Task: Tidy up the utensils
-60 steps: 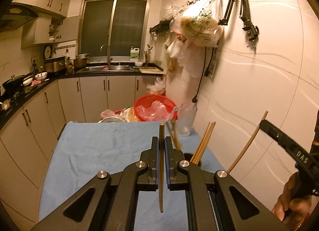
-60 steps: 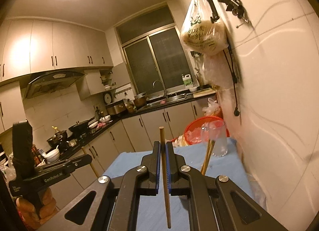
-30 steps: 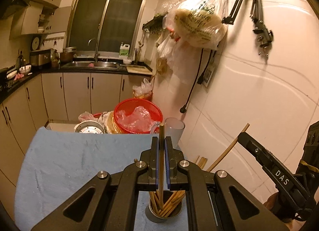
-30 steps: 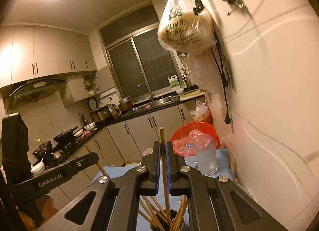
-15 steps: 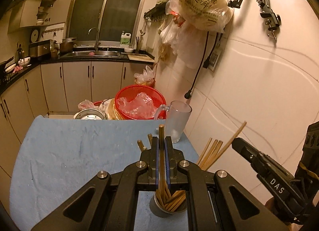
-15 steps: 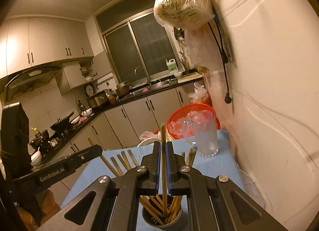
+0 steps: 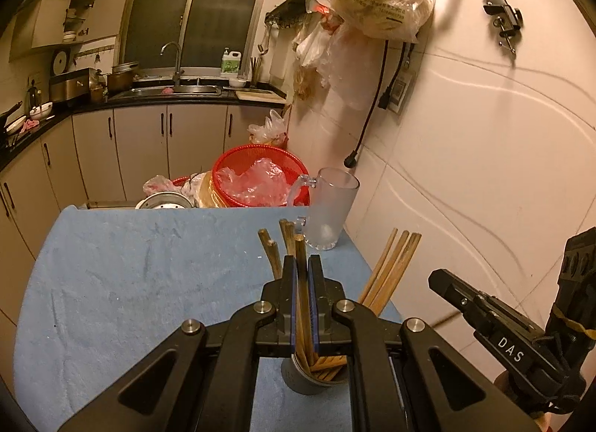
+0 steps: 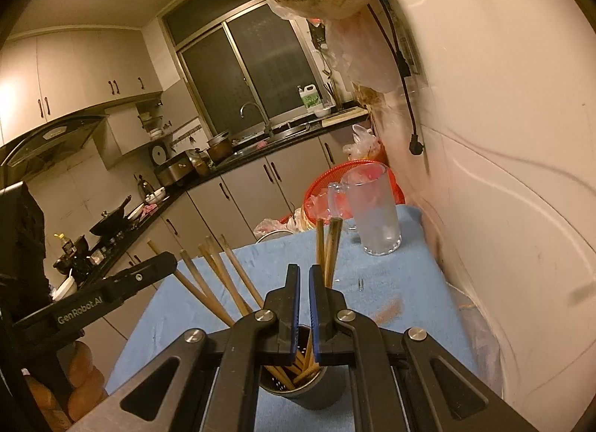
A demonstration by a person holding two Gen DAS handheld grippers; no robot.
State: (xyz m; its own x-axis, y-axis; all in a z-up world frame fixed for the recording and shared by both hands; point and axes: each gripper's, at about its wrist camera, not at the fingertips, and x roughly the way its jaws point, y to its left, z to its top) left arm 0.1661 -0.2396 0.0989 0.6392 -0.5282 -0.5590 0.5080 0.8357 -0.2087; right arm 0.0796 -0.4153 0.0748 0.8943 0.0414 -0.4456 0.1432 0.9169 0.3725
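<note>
The left wrist view shows the left hand-held gripper (image 7: 302, 301) pinching a chopstick (image 7: 300, 264), which over the last seconds has come down from above the blue-covered counter (image 7: 130, 283) until its lower end sits inside the metal cup (image 7: 305, 381) with the other chopsticks. The right hand-held gripper (image 8: 303, 305) has sunk likewise; its jaws are pressed together, and no stick is visible between them now, so its chopstick looks delivered. The left one probably only needs releasing.

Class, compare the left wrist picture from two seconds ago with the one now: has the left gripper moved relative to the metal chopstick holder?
Yes. The left gripper has come down towards the metal chopstick holder on the blue cloth; its chopstick now reaches into the holder.
</note>
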